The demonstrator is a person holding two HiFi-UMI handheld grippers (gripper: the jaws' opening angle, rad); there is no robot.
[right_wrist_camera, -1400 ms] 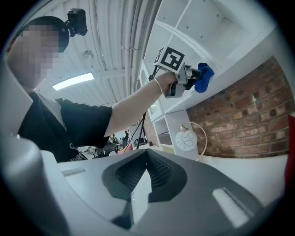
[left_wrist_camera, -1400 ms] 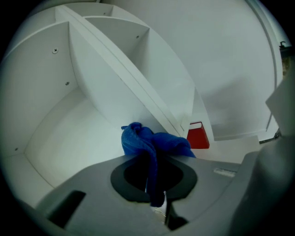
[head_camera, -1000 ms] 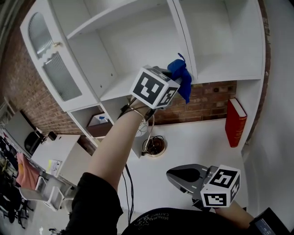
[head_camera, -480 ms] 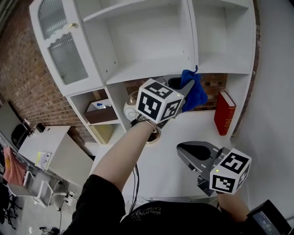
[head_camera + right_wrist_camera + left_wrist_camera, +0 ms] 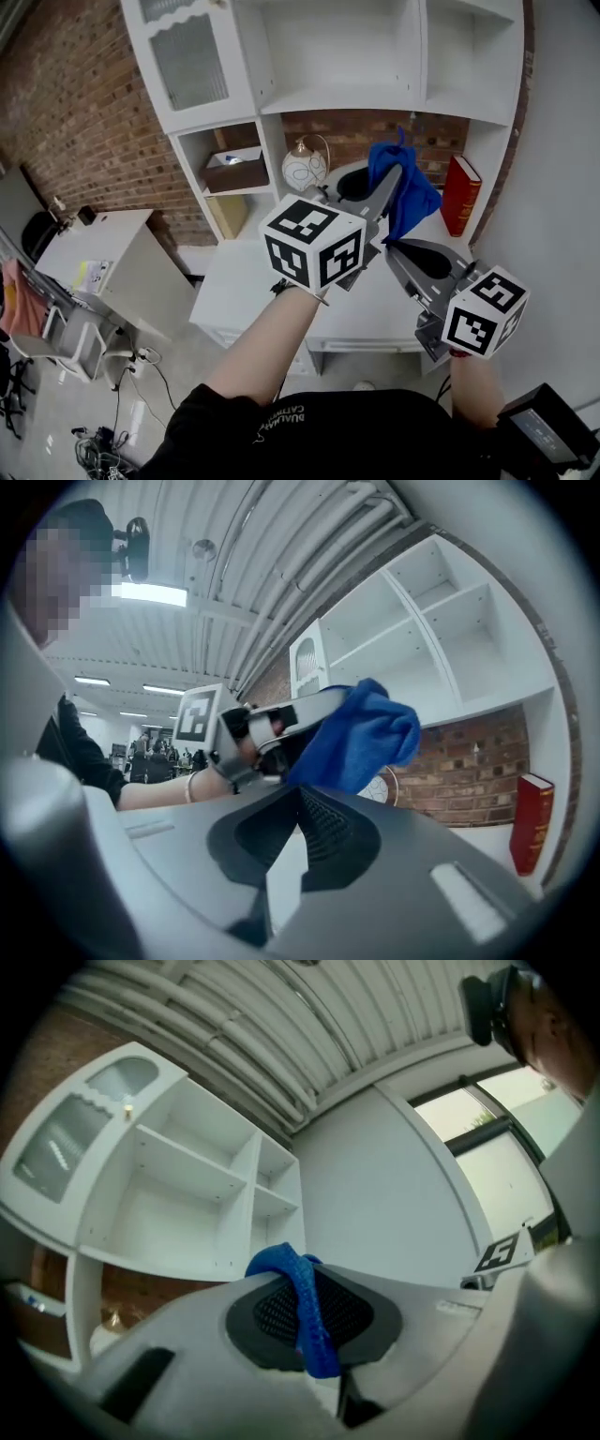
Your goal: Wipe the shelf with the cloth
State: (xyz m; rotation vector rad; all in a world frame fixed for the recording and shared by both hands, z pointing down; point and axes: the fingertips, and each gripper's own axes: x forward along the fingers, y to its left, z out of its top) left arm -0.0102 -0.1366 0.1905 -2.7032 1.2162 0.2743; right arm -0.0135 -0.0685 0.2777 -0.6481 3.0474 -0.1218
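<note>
My left gripper (image 5: pixel 392 180) is shut on a blue cloth (image 5: pixel 405 195), which hangs bunched from its tips in front of the brick back wall, below the white shelf unit (image 5: pixel 337 98). In the left gripper view the cloth (image 5: pixel 305 1307) is a pinched fold across the pads of the left gripper (image 5: pixel 314 1321). My right gripper (image 5: pixel 408 248) sits just below and right of the cloth, its jaws together and holding nothing. The right gripper view looks past the right gripper (image 5: pixel 302 803) at the cloth (image 5: pixel 361 733), with the shelves (image 5: pixel 441 700) behind.
A red book (image 5: pixel 462 195) stands upright on the white desk (image 5: pixel 234 291) at the right. A round wire ornament (image 5: pixel 305 171) stands beside a cubby holding a box (image 5: pixel 230 159). A glass cabinet door (image 5: pixel 187 61) is upper left. A side table (image 5: pixel 94 267) stands at the left.
The left gripper has come down with the cloth from the upper shelf to desk height. The right gripper has risen close beneath it. The head view has tipped further down.
</note>
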